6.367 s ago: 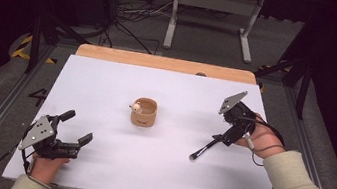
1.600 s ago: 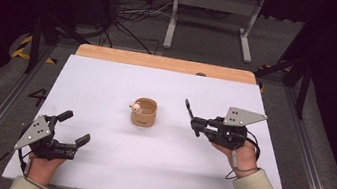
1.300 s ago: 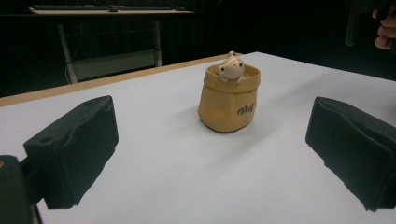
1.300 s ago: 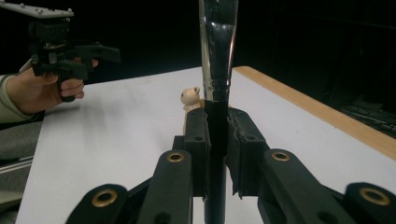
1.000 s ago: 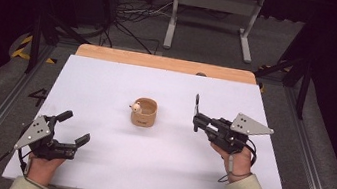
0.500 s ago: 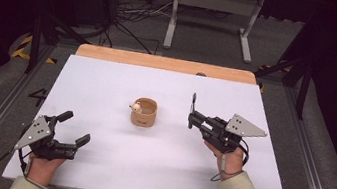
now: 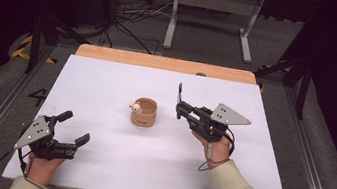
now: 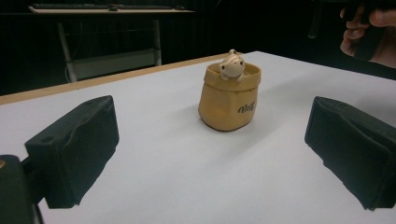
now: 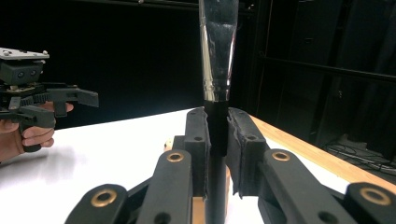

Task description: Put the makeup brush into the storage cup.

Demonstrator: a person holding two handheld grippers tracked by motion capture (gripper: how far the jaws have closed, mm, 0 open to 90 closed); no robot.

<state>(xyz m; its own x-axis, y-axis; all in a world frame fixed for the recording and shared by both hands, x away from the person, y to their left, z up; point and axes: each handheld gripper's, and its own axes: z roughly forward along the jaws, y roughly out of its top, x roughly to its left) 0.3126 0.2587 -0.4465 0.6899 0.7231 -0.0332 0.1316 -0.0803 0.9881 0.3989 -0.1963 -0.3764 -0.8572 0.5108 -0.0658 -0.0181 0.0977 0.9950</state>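
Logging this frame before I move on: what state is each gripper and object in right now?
Left gripper: open, jaws wide apart, empty, low over the table's near left corner.
Right gripper: shut on the brush, held right of the pouch.
Brush: clamped by its black handle, standing upright, lifted off the table.
Pouch: upright on the white table, mouth open, untouched.
Figurine: sitting in the pouch, head above the rim.
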